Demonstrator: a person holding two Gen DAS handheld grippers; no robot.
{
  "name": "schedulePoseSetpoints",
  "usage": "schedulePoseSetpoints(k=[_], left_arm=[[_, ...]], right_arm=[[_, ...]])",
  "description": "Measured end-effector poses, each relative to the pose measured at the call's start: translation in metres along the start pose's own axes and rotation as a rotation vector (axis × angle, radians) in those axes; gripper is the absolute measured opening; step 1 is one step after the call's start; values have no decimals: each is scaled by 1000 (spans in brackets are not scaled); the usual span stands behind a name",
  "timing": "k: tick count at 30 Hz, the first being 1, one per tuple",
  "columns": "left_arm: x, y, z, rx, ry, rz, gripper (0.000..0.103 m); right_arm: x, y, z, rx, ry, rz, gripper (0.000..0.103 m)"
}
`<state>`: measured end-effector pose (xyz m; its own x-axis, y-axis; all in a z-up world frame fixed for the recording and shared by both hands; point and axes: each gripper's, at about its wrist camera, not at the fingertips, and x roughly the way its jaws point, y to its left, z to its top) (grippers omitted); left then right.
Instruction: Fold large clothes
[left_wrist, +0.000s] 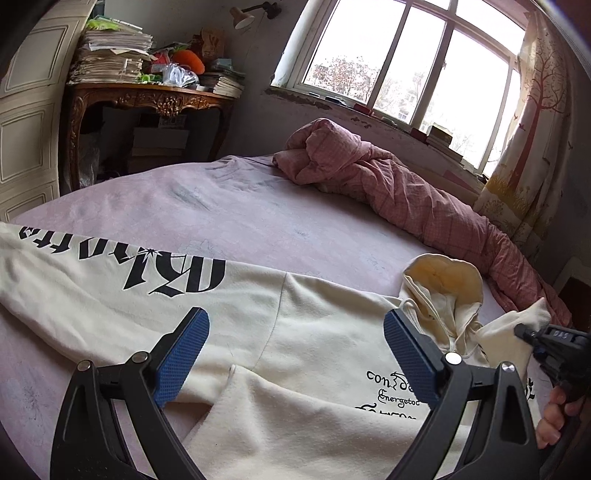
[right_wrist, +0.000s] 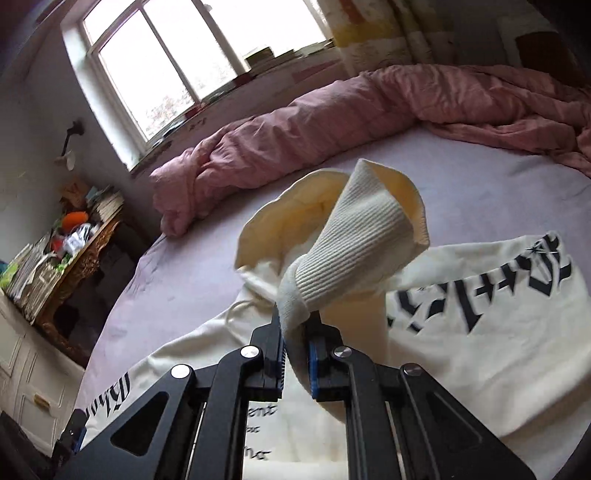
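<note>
**Desk:** Where does the garment lie?

**Photographer:** A cream hoodie (left_wrist: 314, 332) is spread flat on the pink-sheeted bed (left_wrist: 221, 214), hood (left_wrist: 443, 280) toward the window. Its left sleeve (left_wrist: 110, 284), printed with black lettering, runs long and straight away to the left.

**Desk:** And the claws?

**Photographer:** The right claw (right_wrist: 295, 325) is clenched on the ribbed cuff (right_wrist: 369, 229) of the other sleeve, lifted clear of the bed over the hoodie's right side. The left claw (left_wrist: 295, 350) hangs spread wide and empty, low over the chest, by the shoulder seam.

**Desk:** What does the fold turn on?

**Photographer:** Likely the raised sleeve crossing leftward over the body. The left claw is nearer the outstretched sleeve.

**Desk:** Containers?

**Photographer:** None. A rumpled pink quilt (left_wrist: 388, 184) lines the bed's far edge.
</note>
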<state>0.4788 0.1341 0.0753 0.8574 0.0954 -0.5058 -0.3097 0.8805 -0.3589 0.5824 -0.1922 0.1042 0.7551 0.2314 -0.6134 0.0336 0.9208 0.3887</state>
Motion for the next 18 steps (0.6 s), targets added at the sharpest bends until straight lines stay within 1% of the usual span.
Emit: schedulePoseSetpoints(k=[2, 3, 4, 5, 6, 7, 9, 11, 14, 16, 18], left_arm=[[1, 5, 1, -19, 4, -11, 95], [0, 6, 0, -21, -2, -8, 95], [0, 5, -1, -9, -18, 12, 95], [0, 2, -3, 22, -39, 64, 95], [2, -2, -5, 55, -49, 107, 95], [5, -5, -8, 78, -46, 122, 94], [10, -7, -10, 79, -20, 90, 94], [9, -7, -10, 72, -17, 76, 94], [3, -11, -9, 91, -53, 110, 94], [1, -11, -9, 91, -59, 106, 94], [2, -11, -8, 85, -49, 89, 94]], right_arm=[[20, 27, -19, -59, 39, -12, 14], [31, 37, -31, -87, 64, -15, 21], [41, 42, -43, -105, 97, -6, 35], [50, 43, -54, -115, 139, 15, 42], [58, 43, -63, -122, 180, 55, 54], [62, 40, -73, -124, 206, 98, 55], [60, 34, -84, -148, 219, 130, 58], [54, 30, -84, -172, 199, 113, 62], [43, 15, -67, -127, 150, 86, 63], [40, 11, -54, -121, 124, 37, 66], [46, 18, -46, -167, 131, -7, 68]])
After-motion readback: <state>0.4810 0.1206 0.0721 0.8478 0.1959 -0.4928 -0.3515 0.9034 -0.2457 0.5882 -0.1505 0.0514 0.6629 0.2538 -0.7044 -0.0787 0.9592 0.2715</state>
